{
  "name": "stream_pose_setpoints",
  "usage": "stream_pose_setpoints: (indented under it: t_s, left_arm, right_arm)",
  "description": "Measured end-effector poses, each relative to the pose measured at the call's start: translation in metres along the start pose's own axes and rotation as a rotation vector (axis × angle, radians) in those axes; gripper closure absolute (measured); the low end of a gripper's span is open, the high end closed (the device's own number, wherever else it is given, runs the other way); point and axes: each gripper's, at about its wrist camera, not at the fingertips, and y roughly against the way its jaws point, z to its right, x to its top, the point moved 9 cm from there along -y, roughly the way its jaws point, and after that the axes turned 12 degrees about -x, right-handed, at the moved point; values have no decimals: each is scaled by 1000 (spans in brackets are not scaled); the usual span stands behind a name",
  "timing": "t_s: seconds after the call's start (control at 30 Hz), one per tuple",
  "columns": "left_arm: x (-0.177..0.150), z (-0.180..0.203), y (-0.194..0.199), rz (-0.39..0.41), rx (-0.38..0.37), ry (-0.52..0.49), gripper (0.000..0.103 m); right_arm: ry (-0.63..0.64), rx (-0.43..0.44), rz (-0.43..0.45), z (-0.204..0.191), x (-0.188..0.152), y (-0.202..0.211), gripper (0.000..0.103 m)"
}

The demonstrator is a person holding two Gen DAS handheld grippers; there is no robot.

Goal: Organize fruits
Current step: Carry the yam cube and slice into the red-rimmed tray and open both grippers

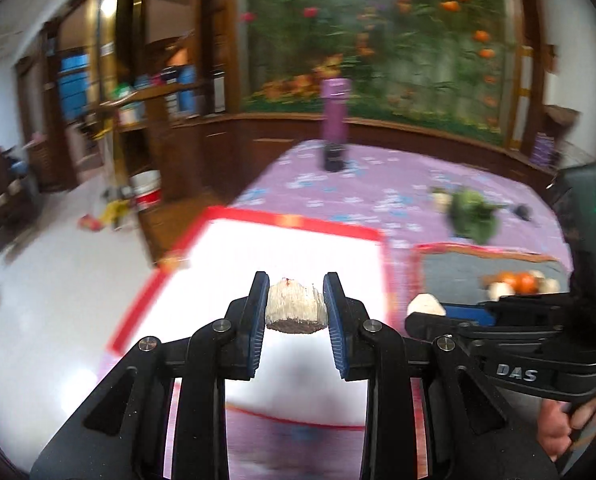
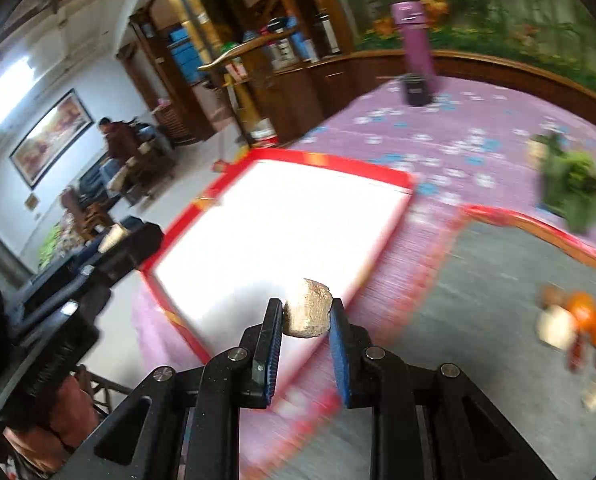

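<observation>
My left gripper (image 1: 296, 292) is shut on a pale, fibrous fruit chunk (image 1: 296, 310), held in the air over a white tray with a red rim (image 1: 298, 222). My right gripper (image 2: 306, 312) is shut on a beige fruit chunk (image 2: 308, 308) above the near corner of the same white tray (image 2: 326, 160). To its right lies a grey tray (image 2: 478, 320) holding oranges (image 2: 594, 316) and pale pieces (image 2: 554, 326). The right gripper (image 1: 438, 316) shows at the right of the left wrist view, and the left gripper (image 2: 116, 240) at the left of the right wrist view.
A purple flowered cloth (image 1: 378, 184) covers the table. On it are a leafy green bunch (image 2: 574, 192), a tall purple bottle (image 1: 334, 108) and a dark cup (image 1: 333, 158). Wooden shelves, a white bucket (image 1: 146, 190) and a seated person (image 2: 118, 138) are off the table's left edge.
</observation>
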Motion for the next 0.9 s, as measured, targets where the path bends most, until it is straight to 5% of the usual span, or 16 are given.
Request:
stream_pose_setpoints:
  t_s: [0.23, 0.43, 0.53, 0.6, 0.73, 0.9]
  left_arm:
    - [-38, -54, -32, -116, 67, 91, 76]
    - [-56, -56, -51, -192, 103, 97, 76]
    - [-60, -57, -56, -225, 129, 93, 66]
    - [-59, -55, -56, -228, 141, 99, 48]
    - [-47, -38, -48, -186, 129, 76, 47]
    - [-35, 29, -46, -150, 6, -24, 44]
  right_arm:
    - [13, 40, -76, -50, 4, -51, 81]
    - [-19, 24, -133, -46, -5, -75, 81]
    - [-18, -2, -154, -38, -6, -77, 81]
    - [-38, 8, -132, -30, 0, -70, 80]
    - [-114, 33, -37, -1, 8, -42, 74]
    - [-222, -13, 70, 70, 2, 7, 71]
